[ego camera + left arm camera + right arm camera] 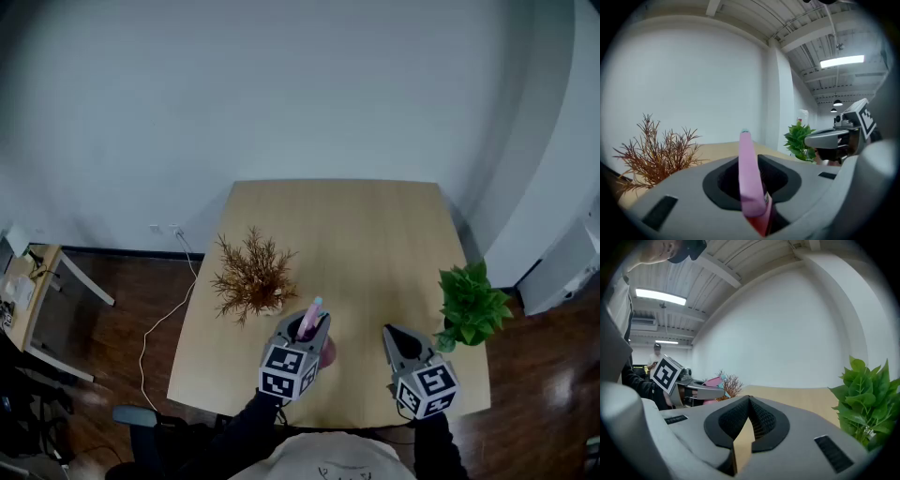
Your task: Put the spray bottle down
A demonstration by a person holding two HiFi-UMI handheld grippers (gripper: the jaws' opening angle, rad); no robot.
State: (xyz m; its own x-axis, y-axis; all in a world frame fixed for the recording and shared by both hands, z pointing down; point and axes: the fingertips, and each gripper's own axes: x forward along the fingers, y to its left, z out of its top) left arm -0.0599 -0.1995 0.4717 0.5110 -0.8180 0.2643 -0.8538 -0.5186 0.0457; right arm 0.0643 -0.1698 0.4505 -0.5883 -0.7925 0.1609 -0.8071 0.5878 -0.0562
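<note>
One gripper, the left gripper (310, 327), squeezes the pink spray bottle (749, 180) over the near side of the table (375, 234). The right gripper (388, 331) is closed and holds nothing. The person should lower the spray bottle straight, stand it flat, then let go slowly.

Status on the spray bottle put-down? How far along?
Done: nothing final yet; the spray bottle is over the near part of the table. In hand: the left gripper is shut on it. Left: set it down and let go; I cannot tell whether its base touches the wood. The right gripper is shut and empty.
</note>
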